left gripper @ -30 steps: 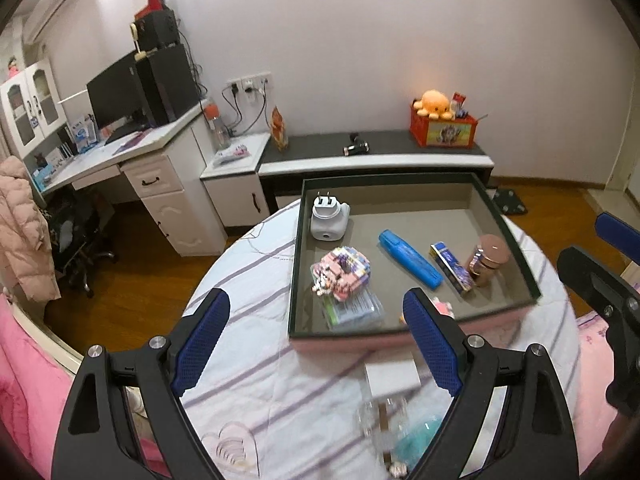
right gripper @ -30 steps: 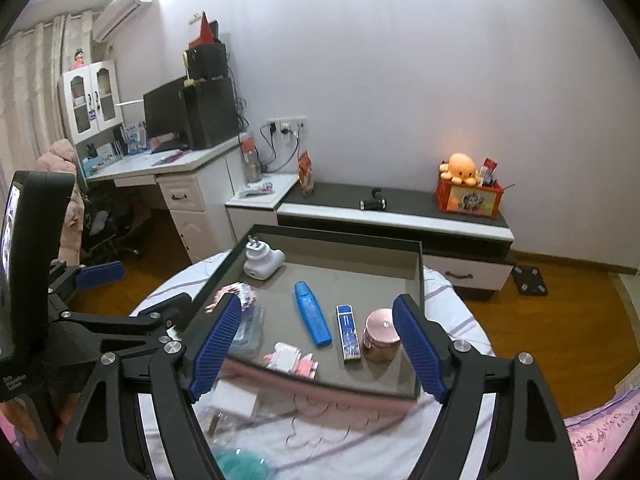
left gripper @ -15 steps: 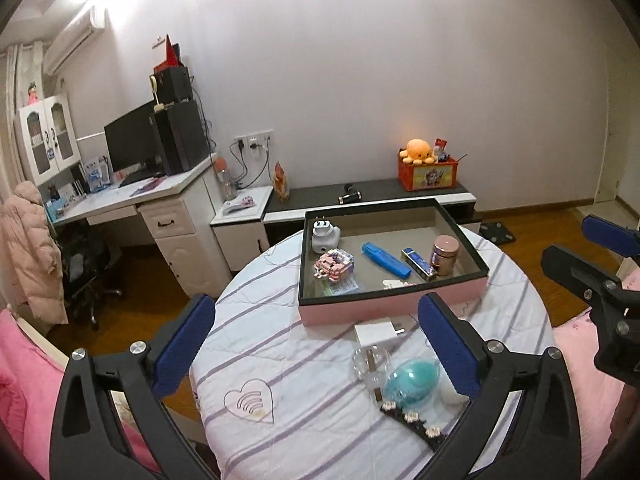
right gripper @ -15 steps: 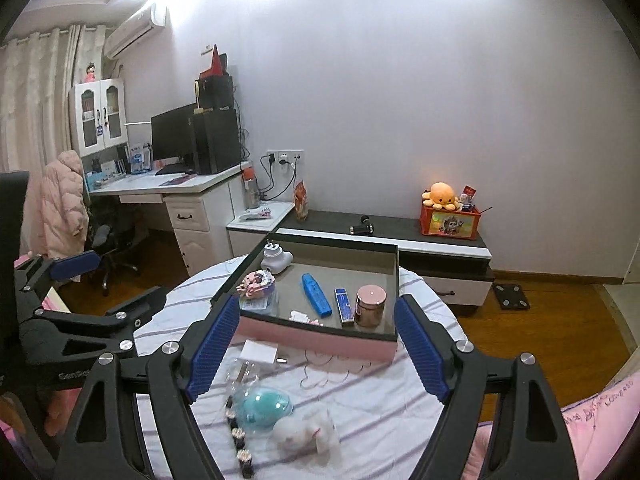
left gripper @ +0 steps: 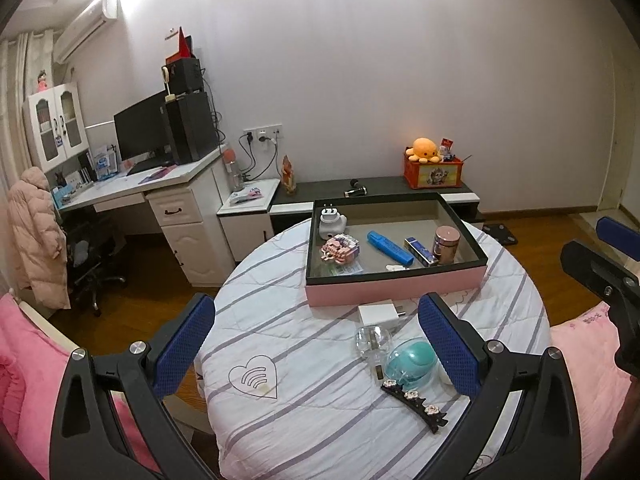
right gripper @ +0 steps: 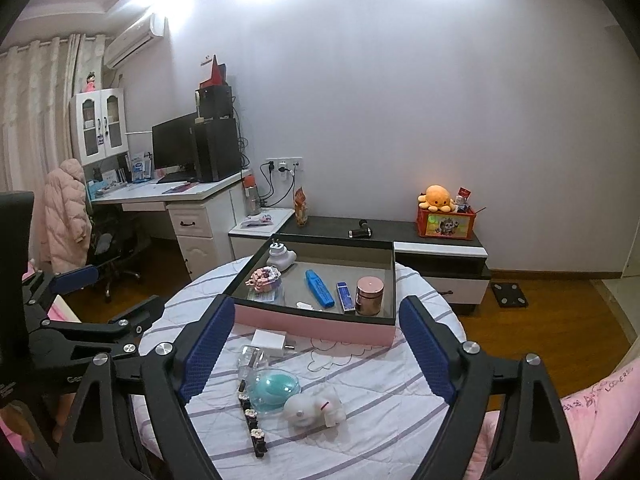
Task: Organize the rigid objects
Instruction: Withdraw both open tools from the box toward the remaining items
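A pink box (left gripper: 394, 290) (right gripper: 312, 326) with a dark rim sits at the far side of the round table. In it lie a white plug toy (left gripper: 332, 224), a pink block figure (left gripper: 340, 249), a blue marker (left gripper: 390, 247), a blue stick and a copper jar (left gripper: 445, 245). In front of it on the cloth lie a white charger (left gripper: 378, 315), a clear bottle (left gripper: 373, 341), a teal round case (left gripper: 412, 362), a black flower hair clip (left gripper: 414, 400) and a white plush toy (right gripper: 314, 404). My left gripper (left gripper: 316, 344) and right gripper (right gripper: 316, 350) are both open and empty, held back above the near table edge.
The table (left gripper: 280, 344) has a white striped cloth. Pink bedding (left gripper: 24, 368) lies at left and right. A desk with a monitor (left gripper: 140, 136) and a low cabinet with an orange box (left gripper: 434, 168) stand along the far wall.
Both grippers have pulled back and up from the box, staying open. The loose things in front of the box have come into view.
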Motion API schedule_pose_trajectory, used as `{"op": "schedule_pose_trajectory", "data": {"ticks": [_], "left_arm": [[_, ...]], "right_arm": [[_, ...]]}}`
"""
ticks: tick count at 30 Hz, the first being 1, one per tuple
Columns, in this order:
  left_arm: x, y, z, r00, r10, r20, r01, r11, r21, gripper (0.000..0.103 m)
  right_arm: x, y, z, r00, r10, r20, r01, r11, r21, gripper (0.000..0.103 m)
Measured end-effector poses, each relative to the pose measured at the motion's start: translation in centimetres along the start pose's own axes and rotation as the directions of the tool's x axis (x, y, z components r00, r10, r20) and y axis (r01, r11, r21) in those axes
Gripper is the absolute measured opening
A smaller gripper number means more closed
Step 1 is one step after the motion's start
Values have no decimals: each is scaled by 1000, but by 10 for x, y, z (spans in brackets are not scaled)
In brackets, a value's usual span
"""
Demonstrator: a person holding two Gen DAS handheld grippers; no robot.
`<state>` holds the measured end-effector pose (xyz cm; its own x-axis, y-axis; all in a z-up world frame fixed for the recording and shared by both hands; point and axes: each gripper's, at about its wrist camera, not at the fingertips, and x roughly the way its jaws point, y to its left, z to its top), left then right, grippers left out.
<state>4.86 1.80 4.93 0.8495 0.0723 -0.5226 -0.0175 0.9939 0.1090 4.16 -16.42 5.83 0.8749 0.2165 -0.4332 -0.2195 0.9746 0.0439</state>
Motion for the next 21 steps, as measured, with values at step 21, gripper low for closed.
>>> {"op": "schedule_pose_trajectory", "data": {"ticks": [21], "left_arm": [[72,-11,-54,962,-21,-271,32,999,39,103]], "right_arm": [[70,-10,-54,950,-39,-310,52,998,36,86]]}}
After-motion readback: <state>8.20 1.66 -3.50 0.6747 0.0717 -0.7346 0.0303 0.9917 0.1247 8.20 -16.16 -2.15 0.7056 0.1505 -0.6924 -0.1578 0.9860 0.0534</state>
